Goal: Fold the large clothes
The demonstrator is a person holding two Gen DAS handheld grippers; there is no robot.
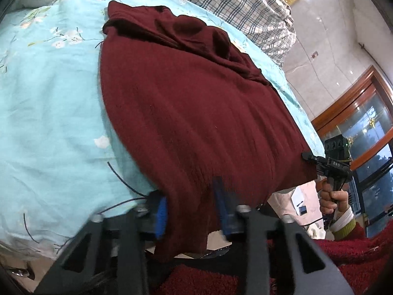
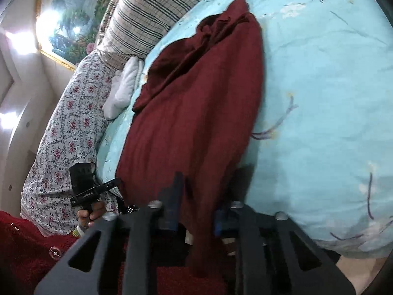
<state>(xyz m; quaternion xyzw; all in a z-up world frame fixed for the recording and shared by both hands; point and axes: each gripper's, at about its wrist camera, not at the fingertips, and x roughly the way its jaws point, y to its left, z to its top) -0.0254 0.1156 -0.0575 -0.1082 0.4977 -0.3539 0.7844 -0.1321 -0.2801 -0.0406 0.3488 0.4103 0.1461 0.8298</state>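
Note:
A large dark red knit garment (image 1: 186,103) lies spread on a light blue flowered bedspread (image 1: 49,103), its far end bunched into folds. Its near hem hangs over the bed edge. My left gripper (image 1: 191,206) has hem cloth between its blue-padded fingers, which stand fairly wide apart. In the right wrist view the same garment (image 2: 196,103) runs away from me, and my right gripper (image 2: 196,209) has the other hem corner between its fingers. Each gripper shows in the other's view, the right (image 1: 326,162) and the left (image 2: 95,191), both at the hem edge.
A plaid pillow (image 1: 245,5) and a flowered quilt (image 2: 66,137) lie at the bed's far side, with a white cloth (image 2: 122,88) beside them. A framed picture (image 2: 71,17) hangs on the wall. A window with a wooden frame (image 1: 363,127) stands at the right.

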